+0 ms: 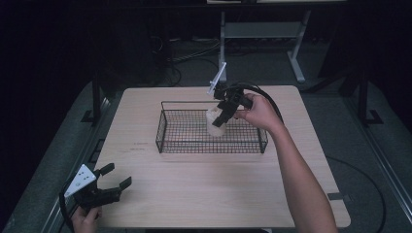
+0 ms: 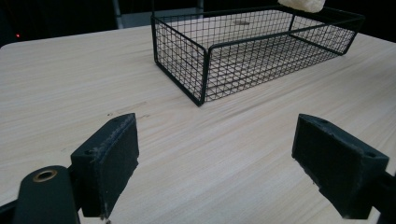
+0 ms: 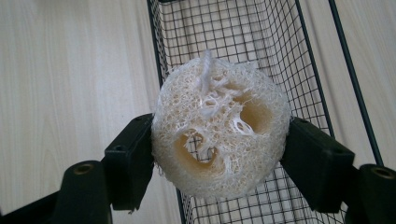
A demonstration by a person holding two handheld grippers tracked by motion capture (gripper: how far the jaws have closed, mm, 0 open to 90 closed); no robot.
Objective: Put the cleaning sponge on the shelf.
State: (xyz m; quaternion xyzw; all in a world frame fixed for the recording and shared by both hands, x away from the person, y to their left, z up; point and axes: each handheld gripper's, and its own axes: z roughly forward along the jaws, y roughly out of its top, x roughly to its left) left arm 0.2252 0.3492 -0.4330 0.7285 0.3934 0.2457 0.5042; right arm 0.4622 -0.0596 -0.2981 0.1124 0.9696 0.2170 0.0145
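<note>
At the near left corner of the bench (image 1: 194, 189), the left gripper (image 1: 118, 175) rests low in the person's left hand (image 1: 86, 219), its jaws spread wide with nothing between them. In the left gripper view its two black pads (image 2: 112, 161) stand far apart over bare wood, aimed toward the wire basket (image 2: 187, 60) farther along the bench.

The basket is a long, shallow black mesh tray that sits near the middle of the bench, its long side running left to right across the high view. Its near left corner faces the left gripper.

Over the basket's right half, the right gripper (image 1: 219, 120) comes down at a slant from the person's right hand (image 1: 260, 111). Its jaws are clamped on a pale loofah sponge (image 3: 219, 128), one pad on each side of its round body. In the high view the sponge (image 1: 216, 121) stands roughly upright inside the basket's outline, its long axis running up and down, near the back rail. Whether its lower end touches the mesh floor I cannot tell. In the right gripper view one round end of the sponge faces the camera, showing its hollow channels, and the long axis points away, down toward the basket's mesh floor (image 3: 261, 37).
</note>
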